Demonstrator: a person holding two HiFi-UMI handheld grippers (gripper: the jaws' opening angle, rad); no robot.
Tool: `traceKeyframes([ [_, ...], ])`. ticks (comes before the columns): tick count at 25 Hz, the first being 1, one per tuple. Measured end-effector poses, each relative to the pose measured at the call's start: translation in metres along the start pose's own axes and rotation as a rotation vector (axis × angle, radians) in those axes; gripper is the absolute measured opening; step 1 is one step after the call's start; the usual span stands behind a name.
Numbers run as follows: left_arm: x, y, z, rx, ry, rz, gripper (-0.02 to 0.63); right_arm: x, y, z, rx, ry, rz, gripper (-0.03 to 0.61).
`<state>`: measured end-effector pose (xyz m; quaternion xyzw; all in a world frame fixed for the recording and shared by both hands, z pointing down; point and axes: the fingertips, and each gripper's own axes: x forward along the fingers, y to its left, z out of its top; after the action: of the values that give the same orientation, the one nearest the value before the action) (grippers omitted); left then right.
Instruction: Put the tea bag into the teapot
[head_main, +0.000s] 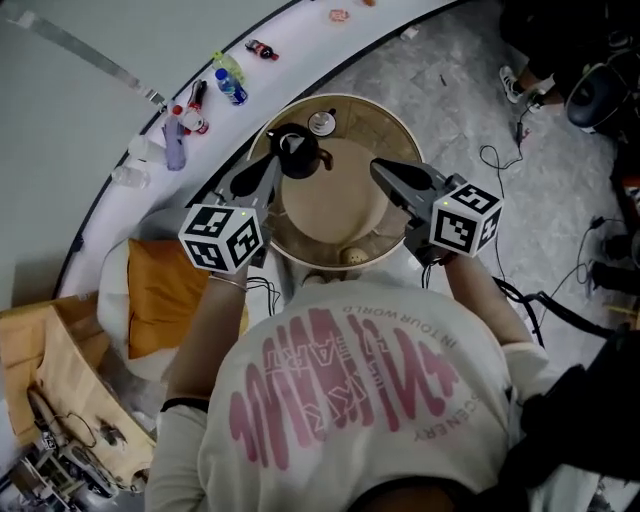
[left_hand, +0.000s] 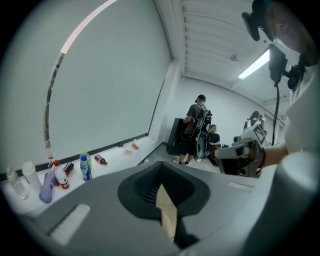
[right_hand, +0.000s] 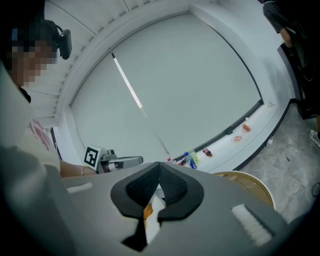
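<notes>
Table (head_main: 340, 212): round, beige, carries the teapot.
Left gripper (head_main: 268, 170): just left of the teapot, jaws clamped together on tan paper (left_hand: 167, 215).
Right gripper (head_main: 385, 175): right of the teapot, jaws closed on a white-and-orange piece (right_hand: 151, 215).
Teapot (head_main: 297, 152): black; lid (head_main: 322, 123) just beside it.
Tea bag: cannot tell which held piece it is.

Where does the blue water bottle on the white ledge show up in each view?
Head view: the blue water bottle is upper left, beyond the round table.
Left gripper view: lower left, left of the jaws.
Right gripper view: centre, just above the jaws.
Shared landmark: the small dark bottle lying near it on the white ledge.
</notes>
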<state>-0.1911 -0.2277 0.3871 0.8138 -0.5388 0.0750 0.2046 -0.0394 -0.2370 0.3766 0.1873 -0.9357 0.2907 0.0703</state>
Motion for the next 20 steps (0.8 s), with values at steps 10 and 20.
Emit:
traceKeyframes([
  [10,-0.116,-0.047,0.024,0.007,-0.127,-0.077,0.014,0.034,0.094,0.015,-0.013,-0.020,0.123,0.006],
  [20,-0.184,-0.021,0.015,-0.053,-0.192,-0.014,0.014,0.051,0.134,-0.005,0.015,-0.012,0.150,0.006],
])
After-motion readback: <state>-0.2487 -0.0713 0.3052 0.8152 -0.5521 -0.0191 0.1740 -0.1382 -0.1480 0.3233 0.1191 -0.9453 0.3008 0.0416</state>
